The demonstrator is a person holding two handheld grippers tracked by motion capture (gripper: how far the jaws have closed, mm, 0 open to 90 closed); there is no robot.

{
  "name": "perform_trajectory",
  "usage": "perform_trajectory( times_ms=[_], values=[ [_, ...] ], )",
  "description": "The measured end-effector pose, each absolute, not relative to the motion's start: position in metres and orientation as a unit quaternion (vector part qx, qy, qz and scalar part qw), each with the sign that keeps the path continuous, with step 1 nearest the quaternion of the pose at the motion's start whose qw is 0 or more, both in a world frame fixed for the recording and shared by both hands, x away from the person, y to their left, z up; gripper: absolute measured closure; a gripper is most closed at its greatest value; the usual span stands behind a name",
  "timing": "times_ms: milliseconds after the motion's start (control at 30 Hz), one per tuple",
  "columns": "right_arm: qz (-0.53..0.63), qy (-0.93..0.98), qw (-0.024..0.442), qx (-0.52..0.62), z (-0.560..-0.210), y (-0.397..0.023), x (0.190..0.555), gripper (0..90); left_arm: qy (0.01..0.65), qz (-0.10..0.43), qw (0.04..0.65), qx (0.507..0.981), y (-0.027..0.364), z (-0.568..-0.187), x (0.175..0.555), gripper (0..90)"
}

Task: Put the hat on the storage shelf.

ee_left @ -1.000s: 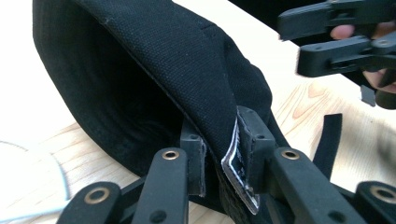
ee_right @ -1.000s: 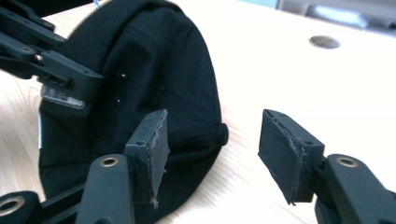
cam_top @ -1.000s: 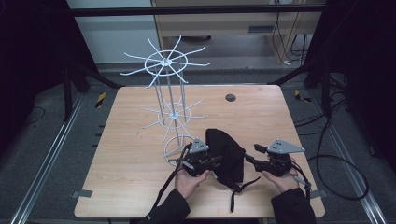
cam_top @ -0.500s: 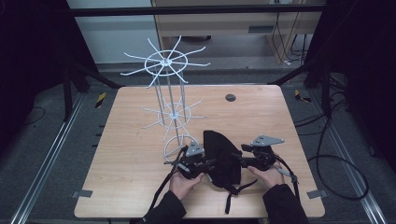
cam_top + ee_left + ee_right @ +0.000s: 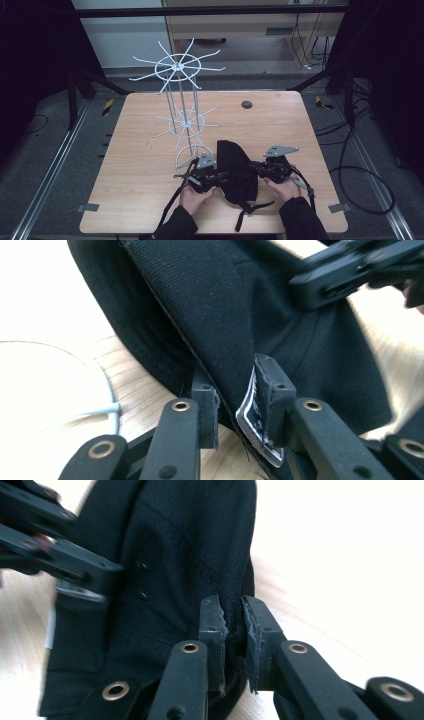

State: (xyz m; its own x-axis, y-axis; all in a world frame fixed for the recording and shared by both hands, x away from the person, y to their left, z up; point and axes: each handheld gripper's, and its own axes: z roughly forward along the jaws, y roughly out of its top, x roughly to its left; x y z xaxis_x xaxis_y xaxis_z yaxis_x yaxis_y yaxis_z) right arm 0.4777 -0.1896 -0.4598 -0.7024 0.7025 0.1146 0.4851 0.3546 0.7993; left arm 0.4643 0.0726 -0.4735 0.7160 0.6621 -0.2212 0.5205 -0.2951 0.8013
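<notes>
I had the black cap (image 5: 236,170) pinched on both sides at the table's six o'clock edge: my left gripper (image 5: 239,395) clamped its labelled edge, my right gripper (image 5: 233,630) had just closed on its fabric. Hanging it on the white wire rack (image 5: 179,100) at eleven o'clock was, I judged, not yet done.

Black cloth cap (image 5: 236,167), plain weave, with a white-edged label (image 5: 252,427) inside and black straps (image 5: 250,210) at the near side. White wire rack (image 5: 182,107), far left, on a light wood-grain desk (image 5: 140,150) bearing a small dark disc (image 5: 246,104) at the far side. Left tool (image 5: 220,175) and right tool (image 5: 252,165) black, each topped by a grey plate (image 5: 281,149); sleeves (image 5: 172,227) black.
</notes>
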Motion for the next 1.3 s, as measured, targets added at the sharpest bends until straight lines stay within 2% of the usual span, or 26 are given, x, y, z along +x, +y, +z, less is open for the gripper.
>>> perform_trajectory(
  times_ms=[133,167,200,267,300,400,467,600,800,967,1300],
  values=[
    [0.430,0.813,0.161,0.359,-0.432,-0.194,0.467,79.5,0.373,0.064,0.478,0.793,0.066,-0.473,0.466,66.7],
    [0.416,0.818,0.180,0.353,-0.422,-0.195,0.463,79.5,0.372,0.067,0.477,0.794,0.062,-0.472,0.466,61.4],
    [0.416,0.818,0.180,0.353,-0.422,-0.195,0.463,79.5,0.369,0.075,0.475,0.795,0.057,-0.470,0.466,61.4],
    [0.398,0.824,0.197,0.351,-0.411,-0.196,0.458,79.5,0.363,0.092,0.468,0.800,0.049,-0.468,0.465,54.3],
    [0.385,0.827,0.213,0.349,-0.405,-0.198,0.454,79.5,0.359,0.117,0.467,0.800,0.042,-0.466,0.462,46.9],
    [0.377,0.829,0.225,0.347,-0.402,-0.199,0.452,79.5,0.355,0.144,0.456,0.803,0.036,-0.464,0.460,40.9],
    [0.369,0.831,0.232,0.347,-0.400,-0.199,0.449,79.6,0.358,0.158,0.445,0.806,0.031,-0.464,0.460,32.9],
    [0.359,0.831,0.234,0.354,-0.397,-0.201,0.447,79.7,0.356,0.143,0.458,0.802,0.033,-0.461,0.460,25.8],
    [0.349,0.824,0.243,0.375,-0.401,-0.206,0.451,79.8,0.352,0.161,0.487,0.783,0.044,-0.447,0.449,28.2],
    [0.352,0.826,0.252,0.362,-0.397,-0.201,0.448,78.9,0.346,0.165,0.467,0.797,0.040,-0.446,0.448,50.8],
    [0.363,0.836,0.239,0.336,-0.400,-0.182,0.448,73.3,0.361,0.153,0.419,0.819,0.033,-0.470,0.459,53.4]
  ],
)
